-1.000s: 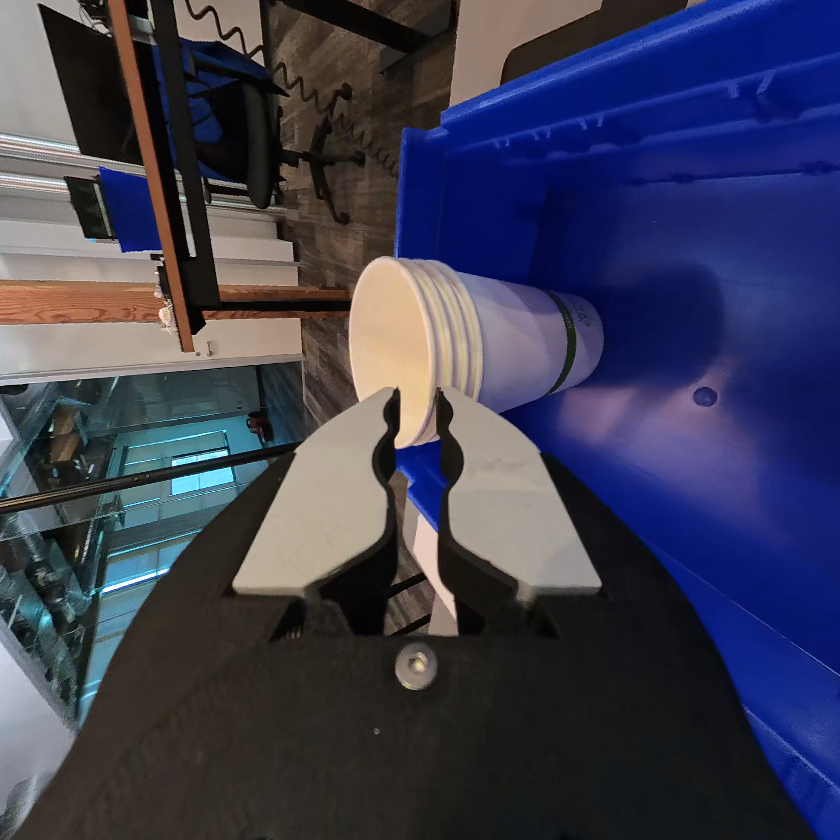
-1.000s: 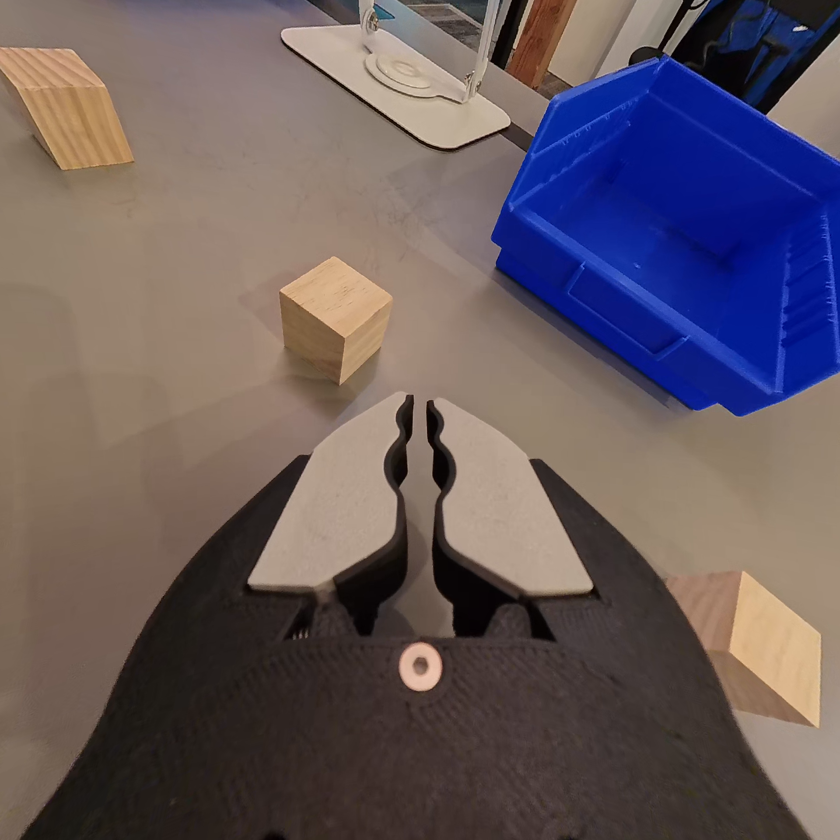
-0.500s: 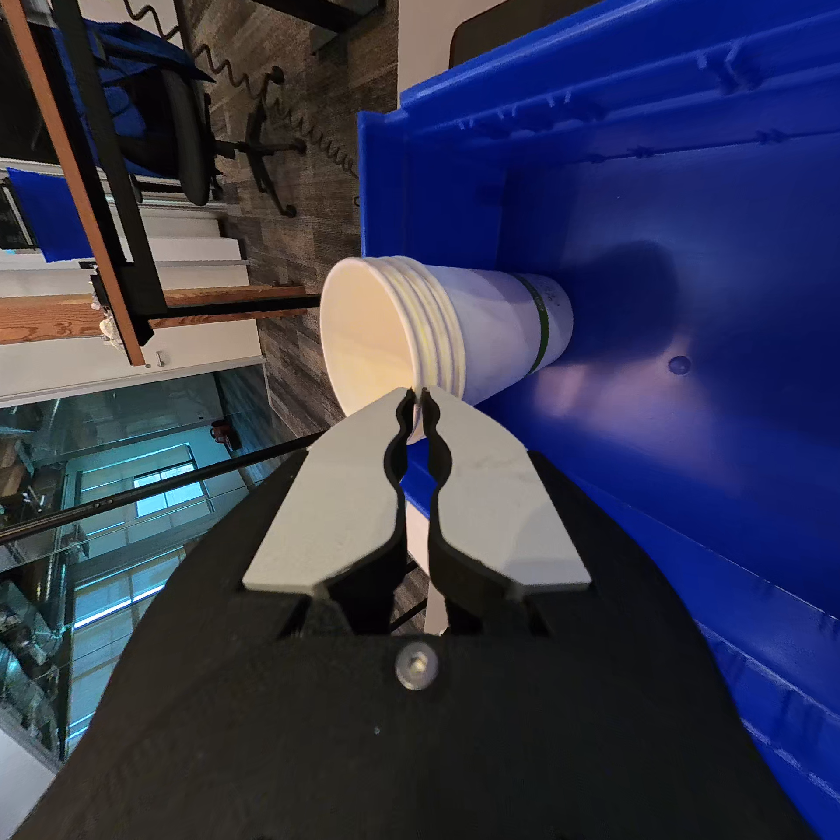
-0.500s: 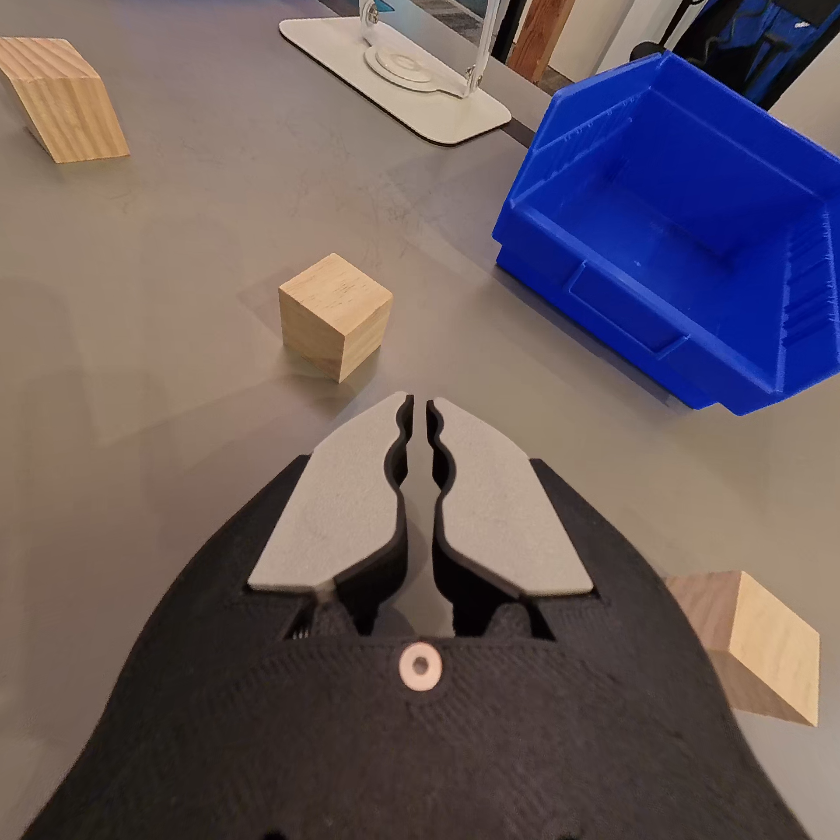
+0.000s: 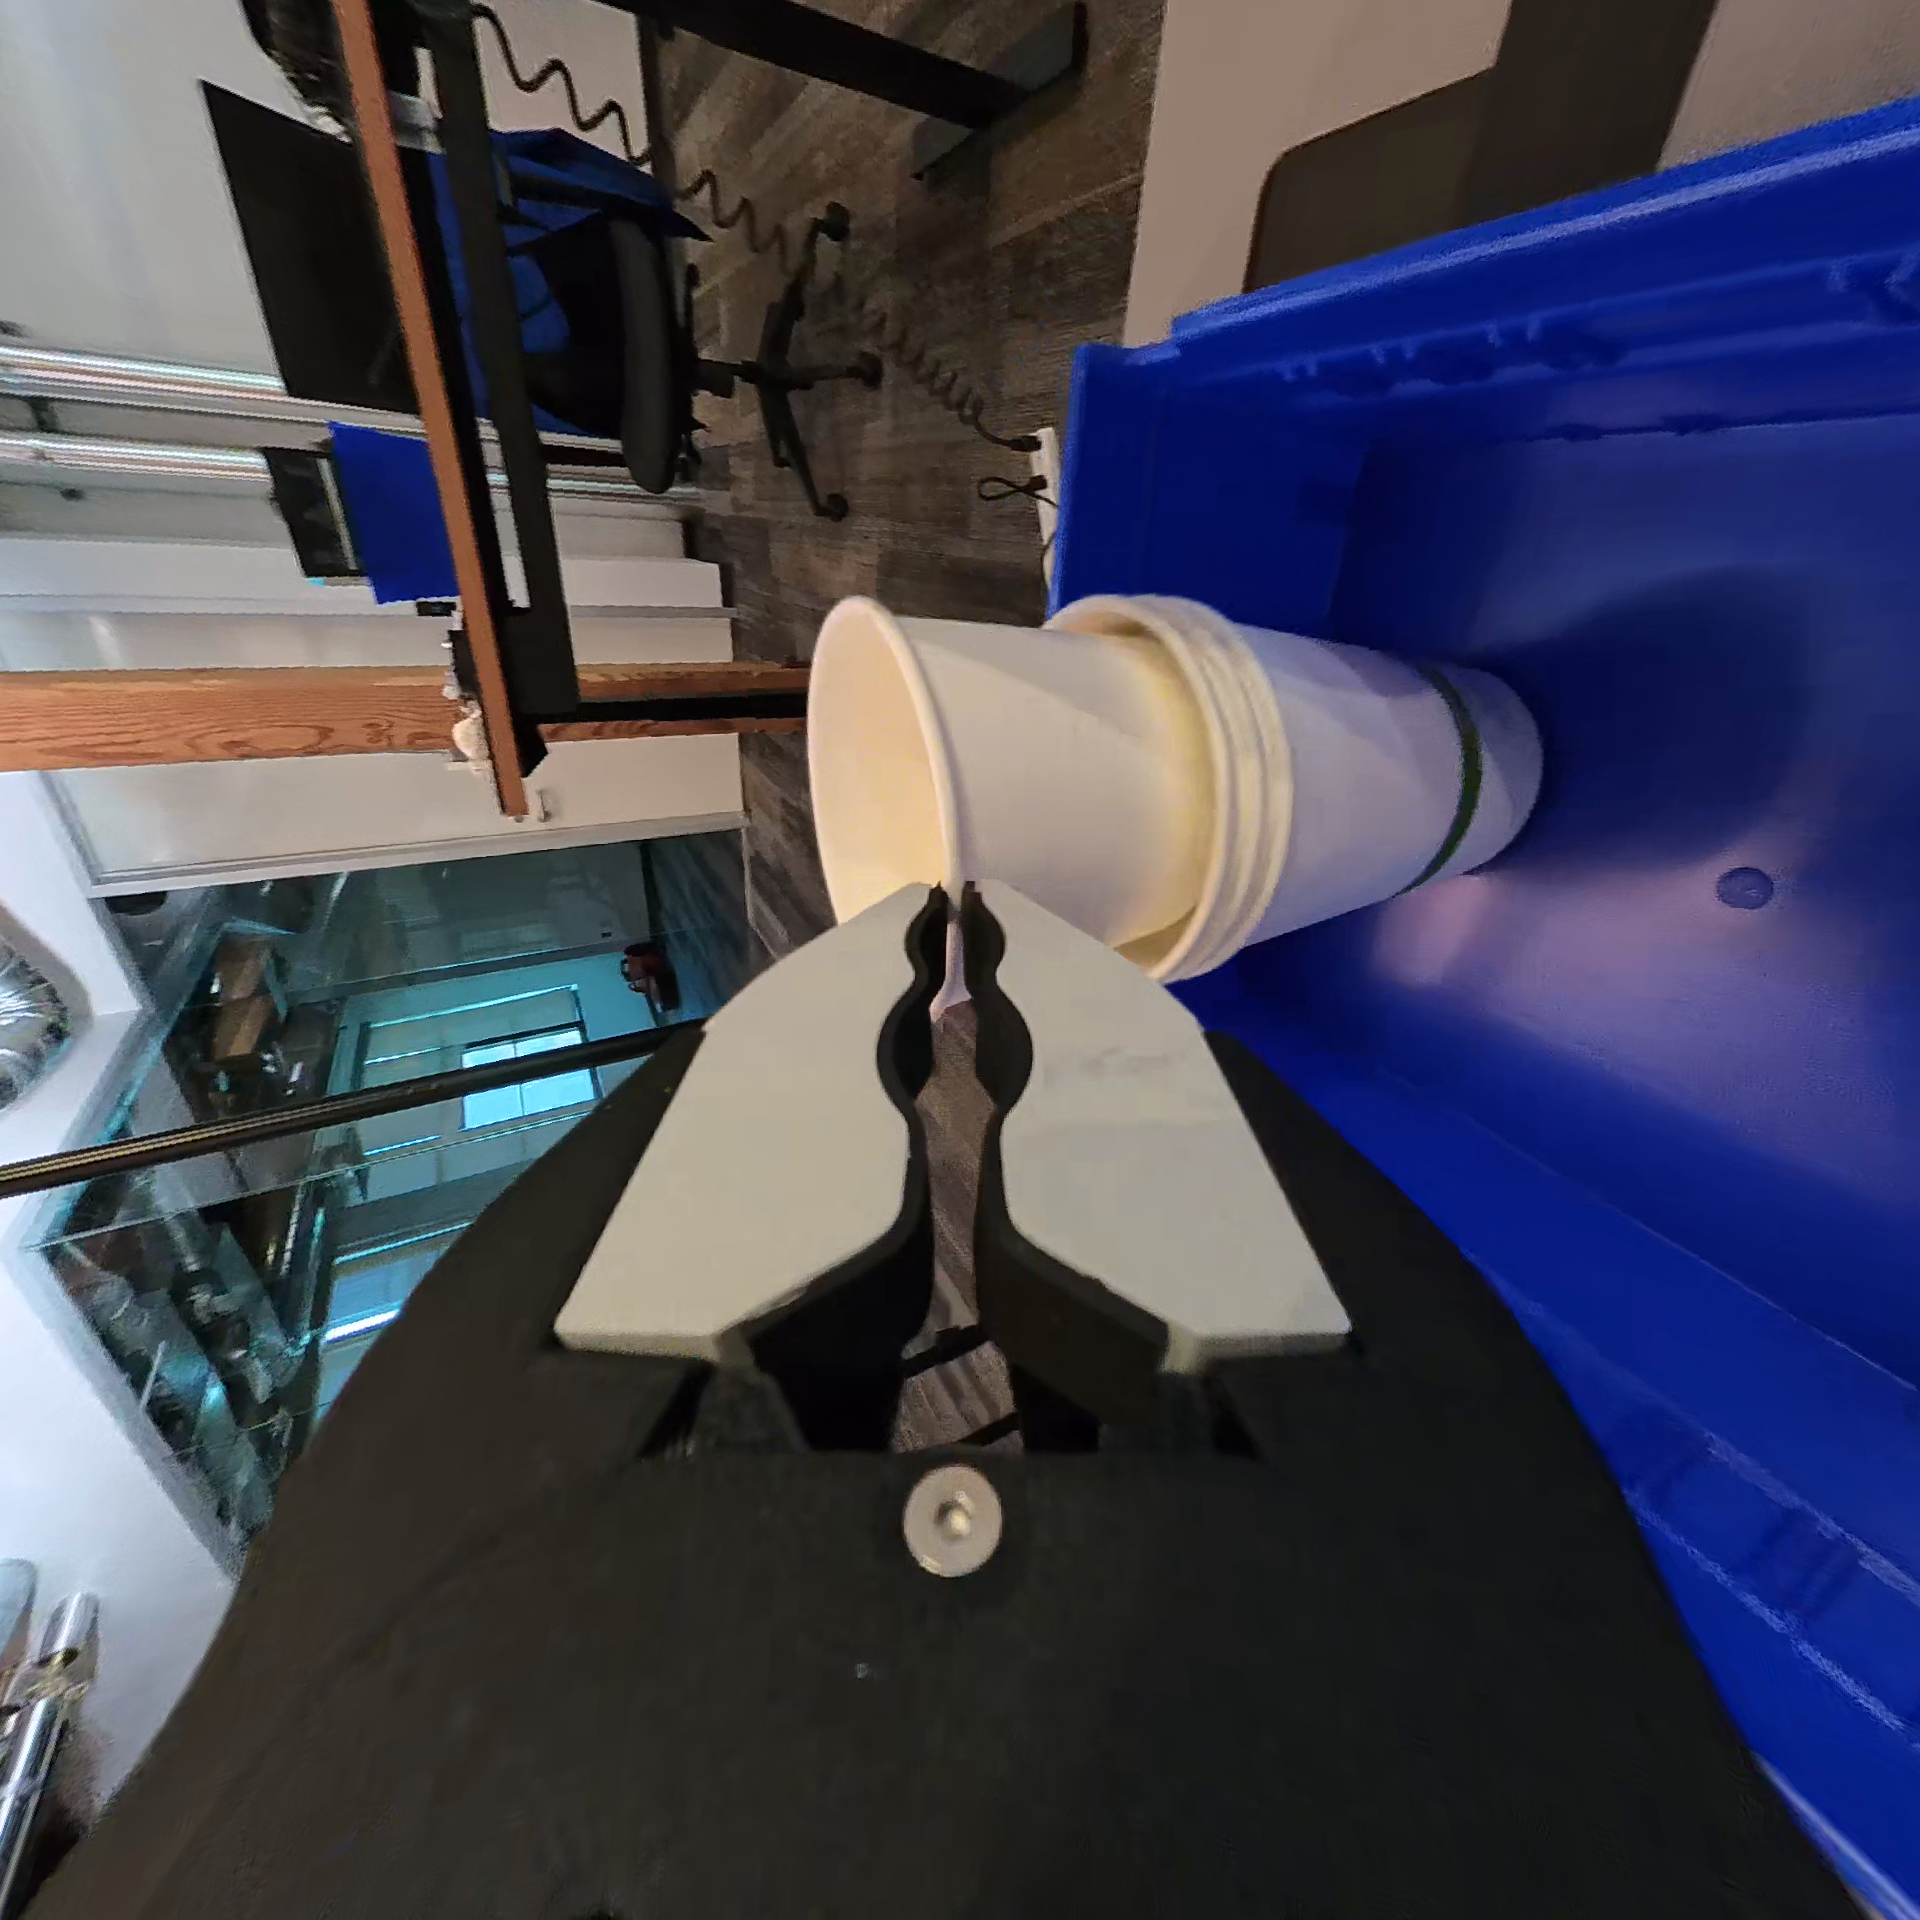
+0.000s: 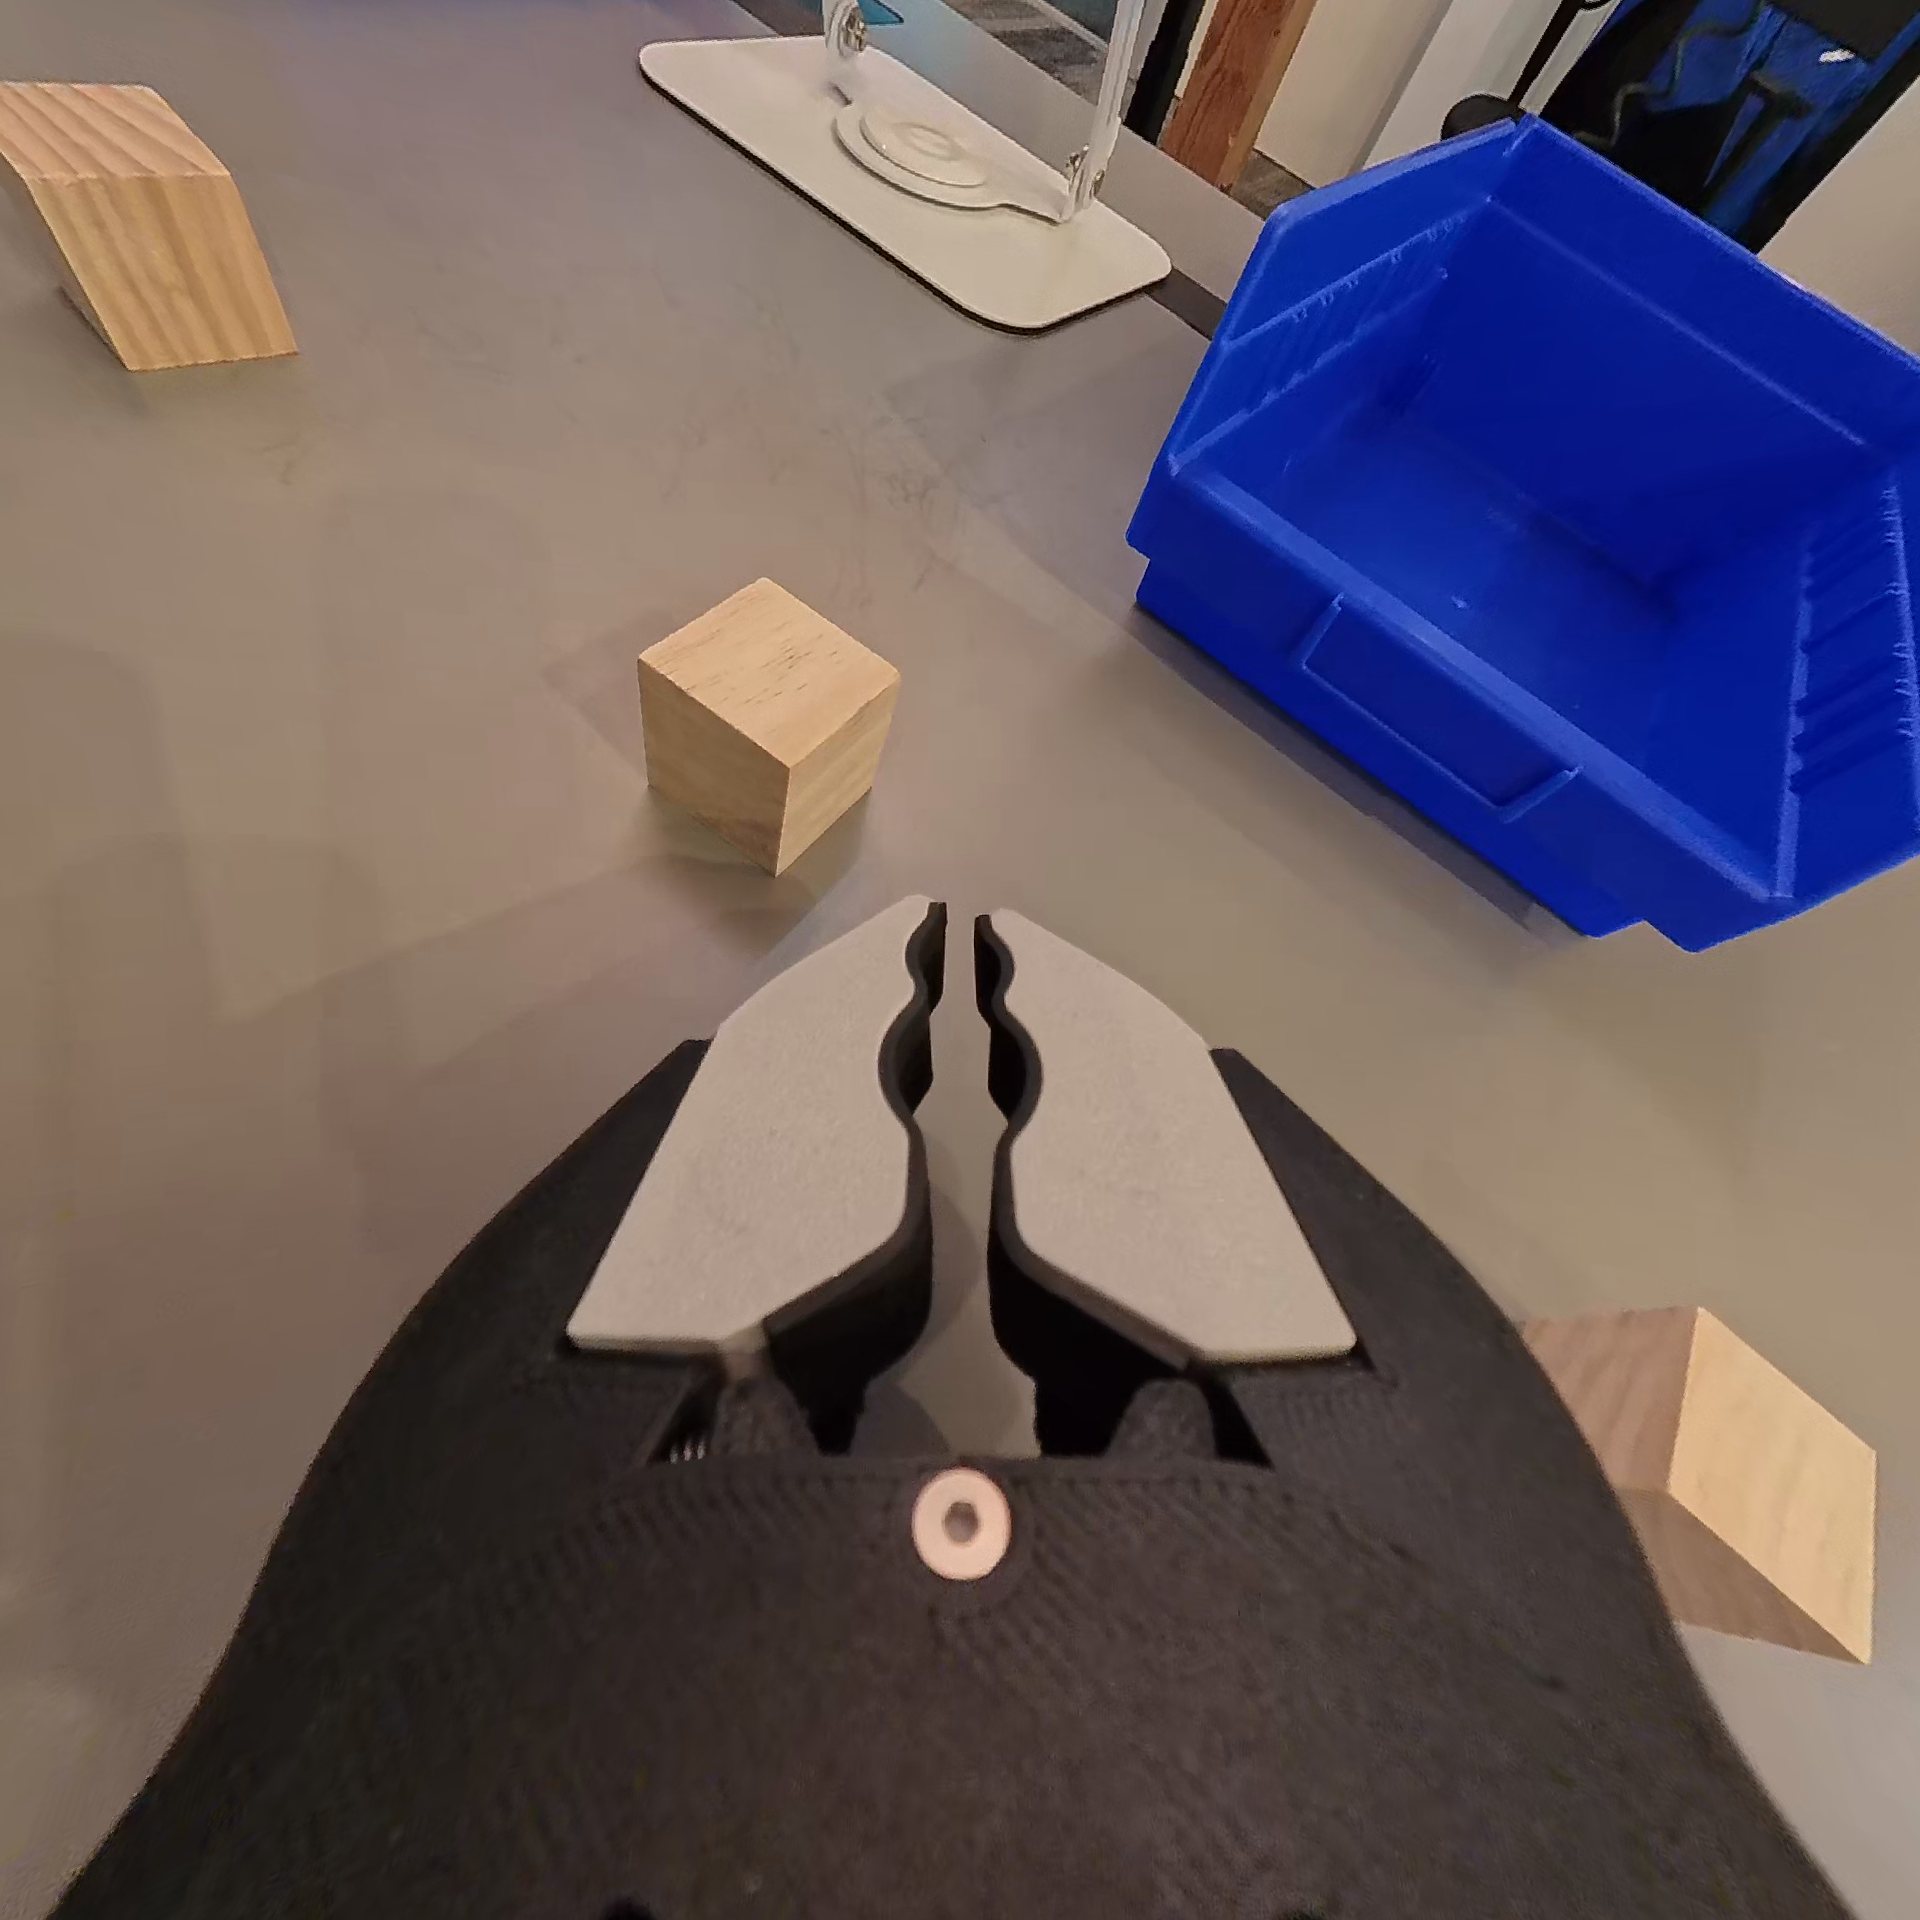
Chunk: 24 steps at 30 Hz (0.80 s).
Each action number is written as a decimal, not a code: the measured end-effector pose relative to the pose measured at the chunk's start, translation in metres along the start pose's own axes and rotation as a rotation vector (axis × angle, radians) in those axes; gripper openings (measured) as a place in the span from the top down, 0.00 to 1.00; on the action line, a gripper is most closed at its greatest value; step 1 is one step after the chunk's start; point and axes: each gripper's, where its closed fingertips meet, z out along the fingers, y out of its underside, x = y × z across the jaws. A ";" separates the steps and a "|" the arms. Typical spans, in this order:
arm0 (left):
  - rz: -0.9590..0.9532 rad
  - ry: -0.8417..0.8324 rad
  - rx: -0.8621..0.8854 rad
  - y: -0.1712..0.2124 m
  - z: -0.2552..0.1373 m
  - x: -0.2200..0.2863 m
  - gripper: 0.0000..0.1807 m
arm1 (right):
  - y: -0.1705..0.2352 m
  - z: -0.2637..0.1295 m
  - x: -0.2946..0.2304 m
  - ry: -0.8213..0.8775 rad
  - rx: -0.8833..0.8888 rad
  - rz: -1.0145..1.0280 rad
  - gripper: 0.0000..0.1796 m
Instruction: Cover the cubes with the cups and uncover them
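Observation:
In the left wrist view, a stack of white paper cups [image 5: 1351, 790] stands in a blue bin [image 5: 1662, 1143]. My left gripper [image 5: 956, 894] is shut on the rim of the innermost cup [image 5: 1039, 769], which is drawn partly out of the stack. In the right wrist view, three wooden cubes rest on the grey table: one just ahead of the fingers [image 6: 769, 717], one at the far left [image 6: 135, 223], one at the near right [image 6: 1725, 1486]. My right gripper [image 6: 959, 920] is shut and empty above the table. No cups show in the right wrist view.
A blue bin [image 6: 1423, 707] with nothing showing inside sits on the table at the right. A white flat stand base [image 6: 935, 229] lies at the far edge. Beyond the bin in the left wrist view are a desk, an office chair and the floor.
My left gripper closed on the inner cup's rim and pulled that cup partly out of the stack. My right gripper and the cubes have not moved.

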 end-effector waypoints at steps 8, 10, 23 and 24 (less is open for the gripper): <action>-0.048 -0.147 0.041 -0.009 -0.038 -0.040 0.98 | -0.001 -0.001 0.000 -0.003 0.007 -0.001 0.97; -0.079 -0.172 0.061 -0.012 -0.050 -0.050 0.98 | -0.001 -0.001 0.000 -0.003 0.011 0.000 0.97; -0.581 -0.248 0.425 -0.044 -0.205 -0.072 0.98 | -0.017 -0.012 -0.003 0.036 0.116 -0.059 0.96; -0.630 -0.242 0.463 -0.044 -0.217 -0.069 0.98 | -0.020 -0.015 -0.004 0.040 0.131 -0.066 0.96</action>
